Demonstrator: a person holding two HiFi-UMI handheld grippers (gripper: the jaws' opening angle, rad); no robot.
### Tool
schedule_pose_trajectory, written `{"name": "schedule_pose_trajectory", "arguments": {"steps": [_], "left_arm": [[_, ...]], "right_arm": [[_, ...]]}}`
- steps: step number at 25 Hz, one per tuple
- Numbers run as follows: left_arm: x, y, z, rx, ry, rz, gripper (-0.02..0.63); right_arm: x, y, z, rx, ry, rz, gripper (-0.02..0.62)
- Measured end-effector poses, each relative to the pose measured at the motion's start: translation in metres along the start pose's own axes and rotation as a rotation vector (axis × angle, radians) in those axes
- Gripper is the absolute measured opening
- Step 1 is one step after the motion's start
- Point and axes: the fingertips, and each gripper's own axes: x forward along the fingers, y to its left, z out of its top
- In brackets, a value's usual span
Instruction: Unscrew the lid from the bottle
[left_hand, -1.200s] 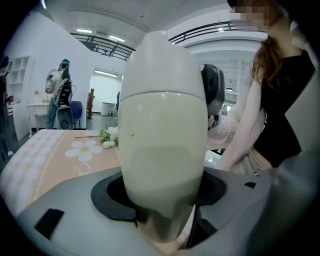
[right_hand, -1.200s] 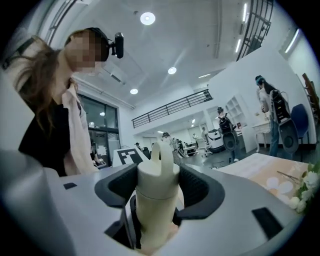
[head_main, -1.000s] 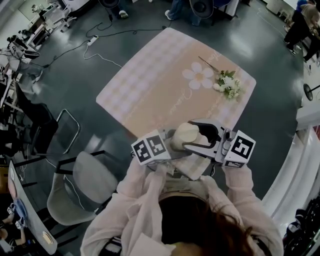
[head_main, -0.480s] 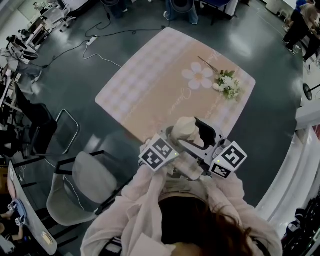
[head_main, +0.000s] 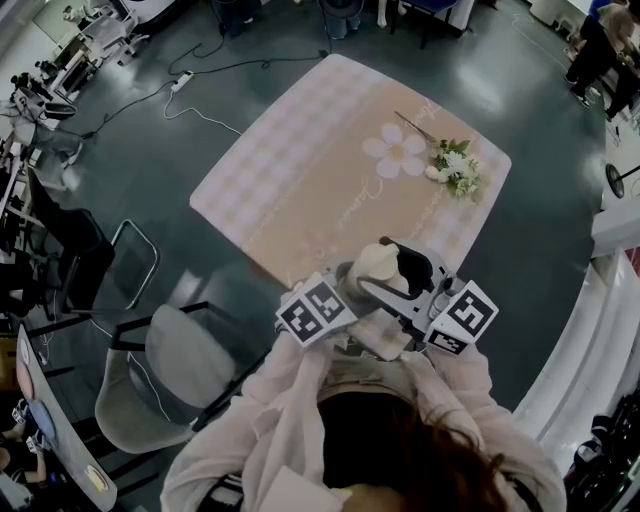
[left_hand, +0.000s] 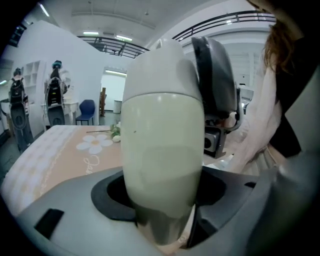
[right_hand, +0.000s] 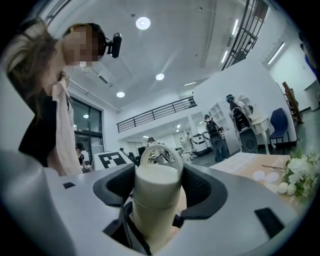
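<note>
Lower centre of the head view, above the near edge of the table (head_main: 300, 170), the left gripper (left_hand: 162, 195) is clenching the cream bottle (left_hand: 162, 150) round its body. The right gripper (right_hand: 157, 192), its jaws having just been closing, is clasping the lid (right_hand: 156, 180) at the bottle's top

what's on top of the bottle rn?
A cream lid with a loop handle, between the right tongs, whose jaws have just been closing. The mouth of the bottle under it is hidden.
</note>
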Motion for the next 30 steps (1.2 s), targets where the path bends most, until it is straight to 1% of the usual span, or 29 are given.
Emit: {"name": "schedule_pose_trajectory", "arguments": {"steps": [7, 9, 11, 13, 15, 17, 18, 20, 22, 24, 27, 28, 29, 30], "left_arm": [[-0.010, -0.027, 0.002, 0.063, -0.012, -0.229, 0.316], [-0.013, -0.034, 0.002, 0.069, -0.011, -0.280, 0.317], [-0.014, -0.035, 0.000, 0.074, -0.010, -0.291, 0.316], [-0.012, -0.029, 0.001, 0.062, -0.014, -0.261, 0.318], [-0.010, -0.018, 0.001, 0.023, -0.017, -0.203, 0.318], [-0.008, -0.004, -0.001, -0.021, -0.023, -0.128, 0.318], [-0.007, 0.004, -0.002, -0.036, -0.024, -0.087, 0.318], [-0.007, 0.019, -0.006, -0.046, -0.016, 0.000, 0.317], [-0.008, 0.030, -0.007, -0.042, 0.003, 0.076, 0.316], [-0.007, 0.037, -0.008, -0.032, 0.026, 0.133, 0.318], [-0.004, 0.041, -0.012, -0.003, 0.066, 0.181, 0.318], [-0.003, 0.040, -0.015, 0.004, 0.078, 0.186, 0.318], [-0.001, 0.039, -0.016, 0.007, 0.087, 0.186, 0.318], [-0.001, 0.038, -0.017, 0.004, 0.091, 0.181, 0.318]], "right_arm": [[-0.004, 0.024, 0.008, -0.046, 0.020, 0.258, 0.307], [-0.005, 0.029, 0.009, -0.049, 0.026, 0.307, 0.307], [-0.006, 0.030, 0.008, -0.058, 0.033, 0.319, 0.308], [-0.004, 0.026, 0.008, -0.066, 0.034, 0.286, 0.311], [-0.003, 0.019, 0.009, -0.060, 0.018, 0.234, 0.316], [-0.003, 0.012, 0.009, -0.052, 0.006, 0.180, 0.357], [-0.002, 0.009, 0.007, -0.052, 0.008, 0.152, 0.367], [-0.001, 0.002, 0.003, -0.041, 0.014, 0.083, 0.368], [0.000, -0.007, 0.002, 0.011, -0.002, 0.009, 0.355], [0.001, -0.013, -0.001, 0.062, -0.017, -0.040, 0.340], [0.007, -0.017, -0.010, 0.085, 0.012, -0.087, 0.331], [0.008, -0.019, -0.012, 0.091, 0.020, -0.104, 0.319], [0.009, -0.021, -0.014, 0.097, 0.023, -0.118, 0.292], [0.009, -0.022, -0.014, 0.103, 0.021, -0.125, 0.284]]}}
